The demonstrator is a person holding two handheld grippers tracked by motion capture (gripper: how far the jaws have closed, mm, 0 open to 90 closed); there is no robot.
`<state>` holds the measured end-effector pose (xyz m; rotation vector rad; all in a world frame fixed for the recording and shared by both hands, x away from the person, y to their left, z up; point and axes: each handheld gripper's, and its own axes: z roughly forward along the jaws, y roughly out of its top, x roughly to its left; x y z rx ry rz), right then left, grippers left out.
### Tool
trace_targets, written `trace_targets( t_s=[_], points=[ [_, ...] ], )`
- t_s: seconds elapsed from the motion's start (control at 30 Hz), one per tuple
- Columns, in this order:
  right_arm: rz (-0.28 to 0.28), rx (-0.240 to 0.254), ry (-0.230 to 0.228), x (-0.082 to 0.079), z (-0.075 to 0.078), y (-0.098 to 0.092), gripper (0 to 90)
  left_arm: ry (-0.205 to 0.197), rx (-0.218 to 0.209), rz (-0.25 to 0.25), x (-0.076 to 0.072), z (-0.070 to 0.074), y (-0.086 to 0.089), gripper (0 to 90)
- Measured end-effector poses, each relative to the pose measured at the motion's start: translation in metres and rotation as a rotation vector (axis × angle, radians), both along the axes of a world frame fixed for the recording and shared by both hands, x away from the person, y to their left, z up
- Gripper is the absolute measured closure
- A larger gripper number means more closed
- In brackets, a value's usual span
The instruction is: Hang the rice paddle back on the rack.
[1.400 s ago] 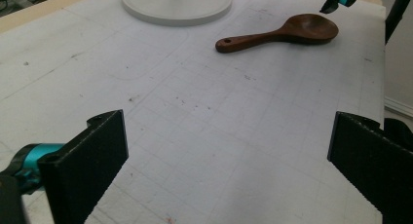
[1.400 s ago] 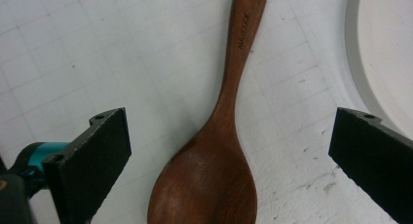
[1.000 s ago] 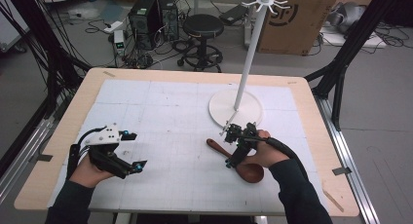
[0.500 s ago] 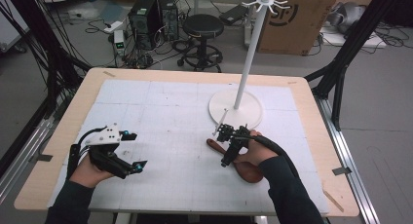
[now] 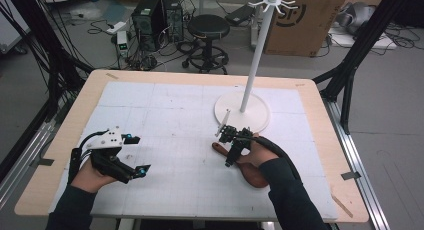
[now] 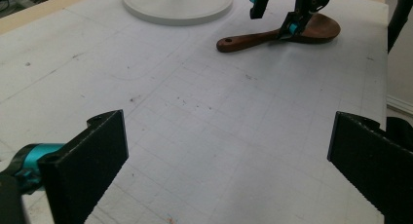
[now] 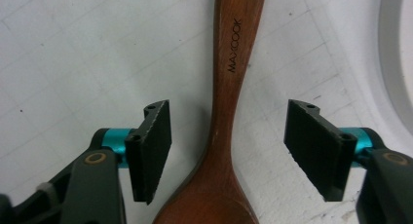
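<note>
From above your side you look forward over the white gridded table [image 5: 165, 115]. Your left gripper camera skims low across it; the right hovers close, both sharing the brown wooden spoon [image 7: 229, 117].

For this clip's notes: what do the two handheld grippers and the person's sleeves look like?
Both grippers are black-framed with teal fittings near the jaws. The left gripper carries a grey three-cornered plate on top and a black cable looping off its back. The right gripper has flat, black, finely ribbed pads with small screw holes at their top corners, and a thick black cable runs back over the sleeve. Both sleeves are dark.
</note>
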<state>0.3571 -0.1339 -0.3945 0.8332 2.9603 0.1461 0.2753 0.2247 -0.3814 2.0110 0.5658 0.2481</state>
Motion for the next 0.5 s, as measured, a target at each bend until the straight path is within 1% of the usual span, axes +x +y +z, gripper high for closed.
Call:
trace_targets(
  t_s=[0.03, 0.13, 0.17, 0.27, 0.33, 0.37, 0.4, 0.43, 0.47, 0.5],
  points=[
    [-0.001, -0.005, 0.006, 0.0004, -0.0003, 0.0003, 35.5, 0.000, -0.001, 0.000, 0.0000, 0.0001, 0.0001, 1.8],
    [-0.008, 0.002, 0.019, 0.0012, -0.0026, 0.0011, 38.8, 0.000, -0.002, 0.001, 0.0000, 0.0001, 0.0003, 1.8],
    [-0.007, -0.011, 0.025, 0.0013, -0.0024, 0.0014, 39.9, 0.001, -0.002, 0.001, 0.0001, 0.0001, 0.0004, 1.8],
    [-0.009, 0.001, 0.027, 0.0023, -0.0032, 0.0022, 43.3, 0.000, -0.002, 0.003, 0.0001, 0.0002, 0.0005, 1.8],
    [-0.024, 0.005, 0.036, 0.0023, -0.0027, 0.0032, 47.2, 0.001, -0.003, 0.004, 0.0000, 0.0002, 0.0006, 1.7],
    [-0.016, 0.008, 0.035, 0.0033, -0.0032, 0.0029, 48.5, 0.001, -0.004, 0.004, -0.0001, 0.0002, 0.0006, 1.8],
    [-0.030, 0.007, 0.042, 0.0030, -0.0034, 0.0035, 49.5, 0.001, -0.005, 0.003, 0.0000, 0.0002, 0.0007, 1.7],
    [-0.028, 0.012, 0.045, 0.0035, -0.0044, 0.0037, 50.1, 0.001, -0.006, 0.004, -0.0001, 0.0003, 0.0009, 1.8],
    [-0.029, 0.005, 0.049, 0.0036, -0.0049, 0.0039, 50.4, 0.002, -0.009, 0.005, -0.0003, 0.0003, 0.0009, 1.8],
    [-0.014, 0.003, 0.045, 0.0046, -0.0060, 0.0037, 51.0, 0.002, -0.009, 0.005, -0.0003, 0.0004, 0.0009, 1.8]
  ],
)
